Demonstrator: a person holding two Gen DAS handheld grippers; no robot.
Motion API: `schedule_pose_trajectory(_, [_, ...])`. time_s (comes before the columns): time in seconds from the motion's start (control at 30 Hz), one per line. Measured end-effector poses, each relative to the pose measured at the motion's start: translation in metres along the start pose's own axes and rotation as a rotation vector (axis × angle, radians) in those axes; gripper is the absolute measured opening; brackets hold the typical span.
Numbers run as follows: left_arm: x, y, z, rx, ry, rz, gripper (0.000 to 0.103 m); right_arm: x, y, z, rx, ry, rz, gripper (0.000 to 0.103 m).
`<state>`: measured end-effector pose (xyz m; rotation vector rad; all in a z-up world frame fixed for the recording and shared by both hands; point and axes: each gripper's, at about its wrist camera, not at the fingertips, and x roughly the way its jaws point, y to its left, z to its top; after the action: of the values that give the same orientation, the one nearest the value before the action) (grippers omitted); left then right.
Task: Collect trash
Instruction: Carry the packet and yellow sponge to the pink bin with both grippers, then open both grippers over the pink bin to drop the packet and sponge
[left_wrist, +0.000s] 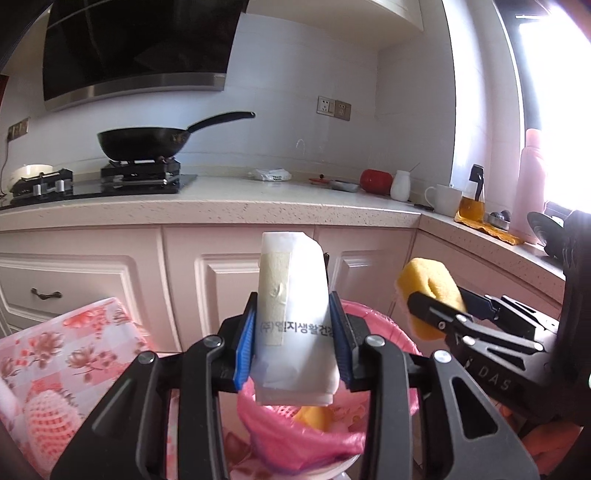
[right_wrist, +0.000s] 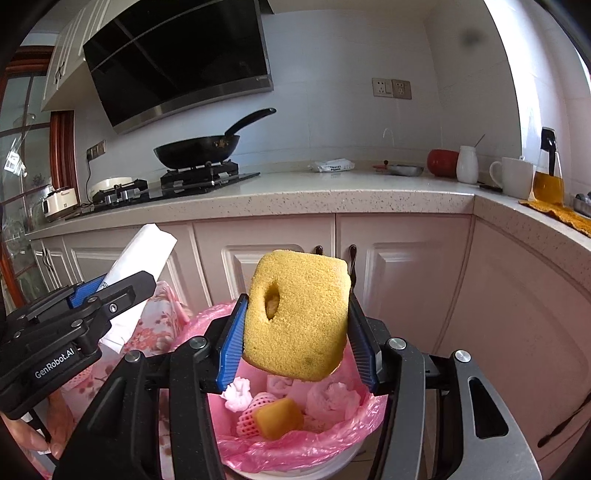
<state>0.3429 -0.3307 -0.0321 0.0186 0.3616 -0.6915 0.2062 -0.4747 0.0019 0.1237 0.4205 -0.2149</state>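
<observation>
Left gripper (left_wrist: 295, 332) clamps white packet (left_wrist: 293, 317); right gripper (right_wrist: 297, 332) clamps yellow sponge (right_wrist: 299, 317); both above pink-lined bin (right_wrist: 280, 454) rim.

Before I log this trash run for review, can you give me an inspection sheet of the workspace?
Surface: speckled countertop, above pink cabinets.
Job's things: white packet; yellow sponge; bin with pink liner below both, already holding trash.
Clutter: wok on stove, white mug, oil bottle, red pot.
Grippers: left gripper jaws shut on the packet; right gripper jaws shut on the sponge.
Cables: one cord below a wall switch.
Surroundings: range hood, wall sockets, floral cloth.
</observation>
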Motion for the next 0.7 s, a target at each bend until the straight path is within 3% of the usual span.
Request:
schedule_pose_trajectory(0.23, [0.036, 0.000, -0.009, 0.009, 0.038, 0.021, 0.044, 0.029, -0.016, -0.007, 0.018, 0.031, -0.017, 0.057])
schedule_pose_trajectory(0.3, [0.039, 0.004, -0.014, 0.014, 0.049, 0.023, 0.054, 0.032, -0.021, -0.009, 0.030, 0.037, -0.020, 0.058])
schedule_pose_trajectory(0.43, [0.041, 0.012, -0.024, 0.017, 0.073, 0.032, 0.058, 0.026, -0.027, -0.012, 0.040, 0.034, -0.022, 0.060])
schedule_pose_trajectory(0.57, [0.030, 0.023, -0.030, -0.004, 0.083, 0.043, 0.076, 0.013, -0.025, -0.014, 0.039, 0.033, -0.022, 0.060])
schedule_pose_trajectory(0.7, [0.002, 0.034, -0.039, -0.023, 0.080, 0.091, 0.095, -0.006, -0.015, -0.015, 0.045, 0.026, -0.008, 0.066])
